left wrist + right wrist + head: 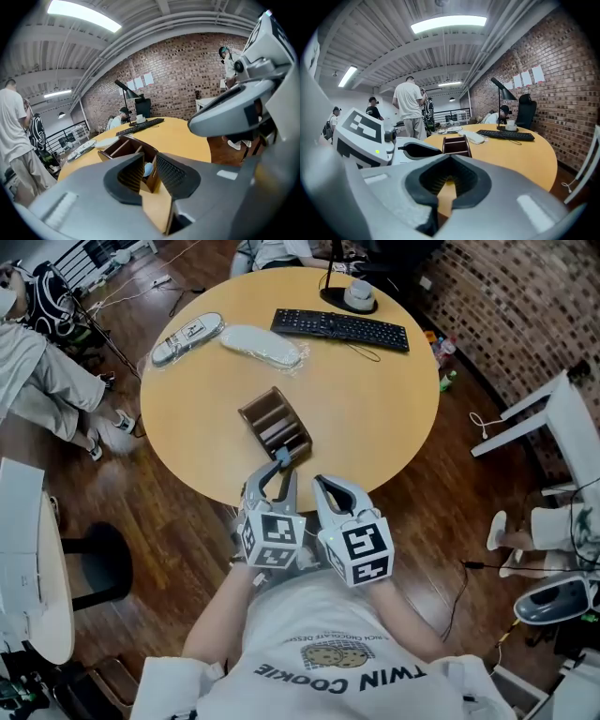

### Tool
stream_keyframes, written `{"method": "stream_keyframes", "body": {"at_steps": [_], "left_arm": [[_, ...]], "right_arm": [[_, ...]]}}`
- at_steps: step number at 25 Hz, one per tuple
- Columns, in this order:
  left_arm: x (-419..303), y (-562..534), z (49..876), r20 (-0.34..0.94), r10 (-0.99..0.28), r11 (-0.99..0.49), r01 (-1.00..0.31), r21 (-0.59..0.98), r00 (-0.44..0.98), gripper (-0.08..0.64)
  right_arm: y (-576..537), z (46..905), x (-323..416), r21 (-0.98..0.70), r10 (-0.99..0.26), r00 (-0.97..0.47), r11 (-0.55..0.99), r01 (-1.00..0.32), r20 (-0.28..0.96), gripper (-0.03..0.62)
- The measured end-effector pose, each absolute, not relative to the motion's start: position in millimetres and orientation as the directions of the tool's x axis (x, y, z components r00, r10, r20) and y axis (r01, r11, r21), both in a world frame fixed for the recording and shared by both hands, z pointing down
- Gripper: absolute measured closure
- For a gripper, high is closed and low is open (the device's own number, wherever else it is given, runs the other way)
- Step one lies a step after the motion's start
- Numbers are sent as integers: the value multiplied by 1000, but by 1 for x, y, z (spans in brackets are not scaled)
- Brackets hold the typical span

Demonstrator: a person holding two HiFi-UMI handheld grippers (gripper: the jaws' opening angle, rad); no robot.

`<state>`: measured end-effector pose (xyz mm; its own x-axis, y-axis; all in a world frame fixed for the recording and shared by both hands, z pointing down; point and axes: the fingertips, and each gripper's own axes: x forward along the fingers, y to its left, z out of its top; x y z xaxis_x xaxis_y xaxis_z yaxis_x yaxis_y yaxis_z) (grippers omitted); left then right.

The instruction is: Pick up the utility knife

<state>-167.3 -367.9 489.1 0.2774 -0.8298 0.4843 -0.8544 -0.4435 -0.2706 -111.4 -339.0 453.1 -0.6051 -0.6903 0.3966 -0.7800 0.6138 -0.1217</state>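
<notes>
A brown wooden organizer [267, 413] with slotted compartments stands on the round table [375, 418], near its front edge. A light-blue end, apparently the utility knife [281, 457], sticks out of the nearest compartment. My left gripper [279, 471] reaches to that end of the box. In the left gripper view its jaws stand apart, with the knife [147, 168] in the gap between them and the pads not pressing on it. My right gripper [325, 487] hovers just to the right, off the box, its jaws together and nothing in them [449, 182].
At the back of the table lie a black keyboard [339, 328], a white wrapped bundle [261, 343] and a flat packet [187, 337]. A lamp base with a cup [358, 296] stands at the rear edge. People stand to the left [408, 105].
</notes>
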Motion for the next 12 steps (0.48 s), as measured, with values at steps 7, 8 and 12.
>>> {"method": "stream_keyframes", "body": {"at_steps": [7,8,12], "left_arm": [[-165,-378,513,541,-802,-492,-793,-360,253,433],[-164,-379,515,546,-801,-497,-782,-376,247,431],[-167,-383,526,567,-793,-510,-754,-413,225,430]], "right_arm": [[-350,457,-105,-130,-691,-604,609,-782,396,592],[-351,457,-105,-131,-691,-605,610,-782,395,592],[-356,459,-108,-139,-686,-613,614,-777,392,592]]}}
